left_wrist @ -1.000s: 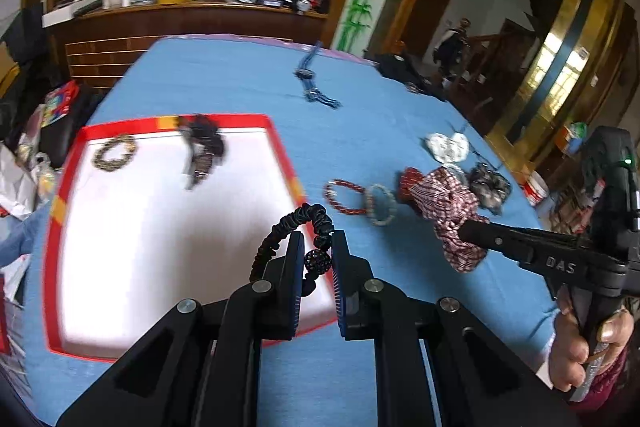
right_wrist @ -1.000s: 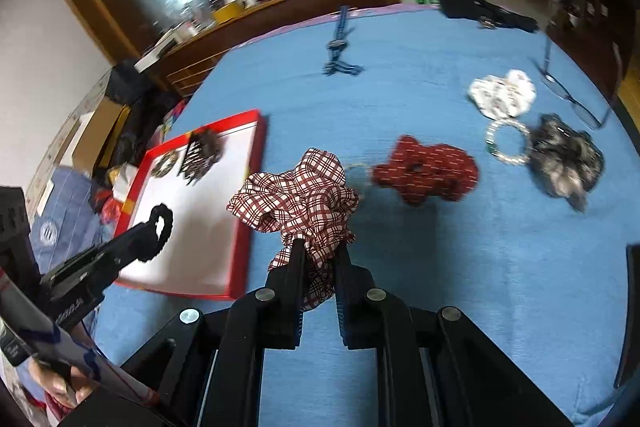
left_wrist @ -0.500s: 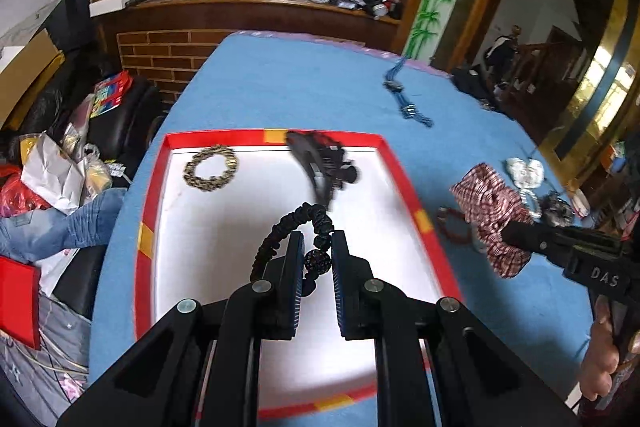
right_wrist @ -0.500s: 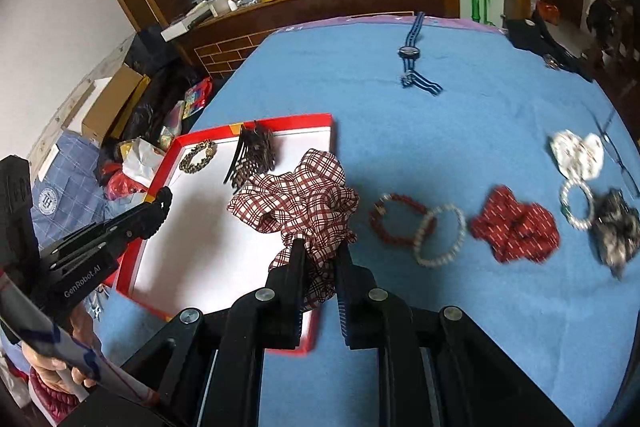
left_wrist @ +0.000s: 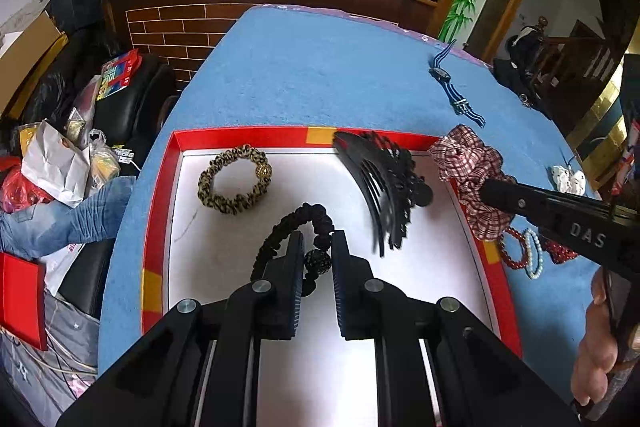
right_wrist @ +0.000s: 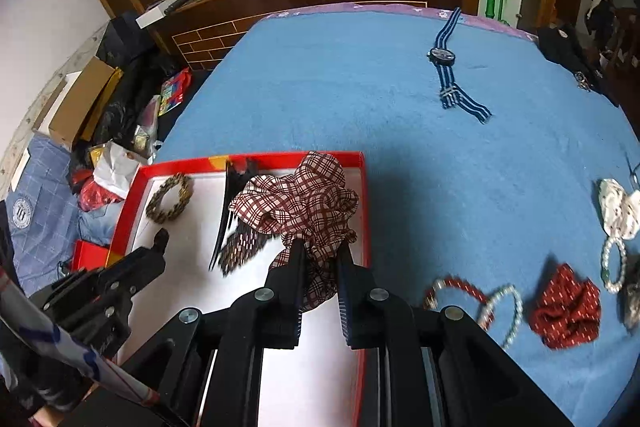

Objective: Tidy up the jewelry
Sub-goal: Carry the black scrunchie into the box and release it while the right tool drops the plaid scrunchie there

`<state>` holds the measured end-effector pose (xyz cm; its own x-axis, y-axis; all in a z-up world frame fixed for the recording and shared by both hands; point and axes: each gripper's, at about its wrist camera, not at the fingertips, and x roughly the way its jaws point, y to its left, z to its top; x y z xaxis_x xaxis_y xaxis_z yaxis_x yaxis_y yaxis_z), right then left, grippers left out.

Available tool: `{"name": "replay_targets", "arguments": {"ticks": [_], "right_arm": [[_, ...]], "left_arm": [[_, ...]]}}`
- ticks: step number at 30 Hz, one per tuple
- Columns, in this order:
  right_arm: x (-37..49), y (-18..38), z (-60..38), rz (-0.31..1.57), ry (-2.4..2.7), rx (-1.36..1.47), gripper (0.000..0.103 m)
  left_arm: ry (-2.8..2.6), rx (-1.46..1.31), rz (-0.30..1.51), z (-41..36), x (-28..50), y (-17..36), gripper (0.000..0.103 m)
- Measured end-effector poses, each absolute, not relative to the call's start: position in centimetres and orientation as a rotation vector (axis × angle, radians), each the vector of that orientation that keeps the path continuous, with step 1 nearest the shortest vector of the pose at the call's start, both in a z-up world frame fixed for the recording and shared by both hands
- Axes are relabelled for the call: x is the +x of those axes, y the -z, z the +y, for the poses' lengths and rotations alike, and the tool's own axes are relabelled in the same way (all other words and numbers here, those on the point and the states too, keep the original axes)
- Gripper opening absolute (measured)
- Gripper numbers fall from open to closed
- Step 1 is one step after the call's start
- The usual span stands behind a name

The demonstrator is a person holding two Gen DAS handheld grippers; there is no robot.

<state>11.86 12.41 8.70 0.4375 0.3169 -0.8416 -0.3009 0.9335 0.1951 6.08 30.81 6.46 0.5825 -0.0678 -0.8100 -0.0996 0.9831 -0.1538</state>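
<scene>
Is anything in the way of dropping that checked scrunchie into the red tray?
Partly. The black hair comb lies in the red tray just left of the checked scrunchie held in the right gripper. The white floor nearer the gripper looks bare.

Two wrist fisheyes, both looking steeply down over their own fingers, close above the table.
Left view sits over the red-rimmed tray (left_wrist: pixel 160 211); right view looks from the tray's (right_wrist: pixel 362 195) right edge; both share tray and blue tablecloth (left_wrist: pixel 320 75).

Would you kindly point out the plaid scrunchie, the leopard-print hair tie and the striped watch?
plaid scrunchie (right_wrist: pixel 304 195), right wrist view, bunched fabric.
leopard-print hair tie (left_wrist: pixel 234 179), left wrist view, ring's lower band.
striped watch (right_wrist: pixel 441 56), right wrist view, dial.
</scene>
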Motion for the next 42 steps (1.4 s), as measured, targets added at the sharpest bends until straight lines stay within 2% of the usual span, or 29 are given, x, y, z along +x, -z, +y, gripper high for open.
{"name": "replay_targets", "arguments": {"ticks": [13,14,16,21,23,27,42], "right_arm": [[13.8,-6.2,13.5,1.097,-0.35,0.004,0.018],[13.9,-6.2,13.5,1.095,-0.345,0.0,0.02],[14.0,-6.2,13.3,1.093,-0.335,0.001,0.033],[13.9,-6.8,12.5,1.094,-0.358,0.038,0.04],[13.5,-7.2,12.4,1.082,-0.361,0.038,0.041],[12.7,-8.2,11.8,1.063,-0.376,0.054,0.042],[6.9,-9.9,6.3,1.016,-0.414,0.146,0.044]], "left_arm": [[-0.022,-0.21,0.97,30.9,7.8,-4.7,0.013],[-0.025,-0.21,0.967,30.9,7.8,-4.7,0.013],[-0.017,-0.215,0.966,30.9,7.9,-4.7,0.013],[-0.009,-0.218,0.964,30.8,7.8,-5.0,0.013],[-0.01,-0.216,0.962,30.7,7.7,-5.1,0.014],[-0.011,-0.214,0.94,30.5,7.2,-5.9,0.028],[0.075,-0.188,0.86,25.1,3.1,-9.5,0.028]]}}
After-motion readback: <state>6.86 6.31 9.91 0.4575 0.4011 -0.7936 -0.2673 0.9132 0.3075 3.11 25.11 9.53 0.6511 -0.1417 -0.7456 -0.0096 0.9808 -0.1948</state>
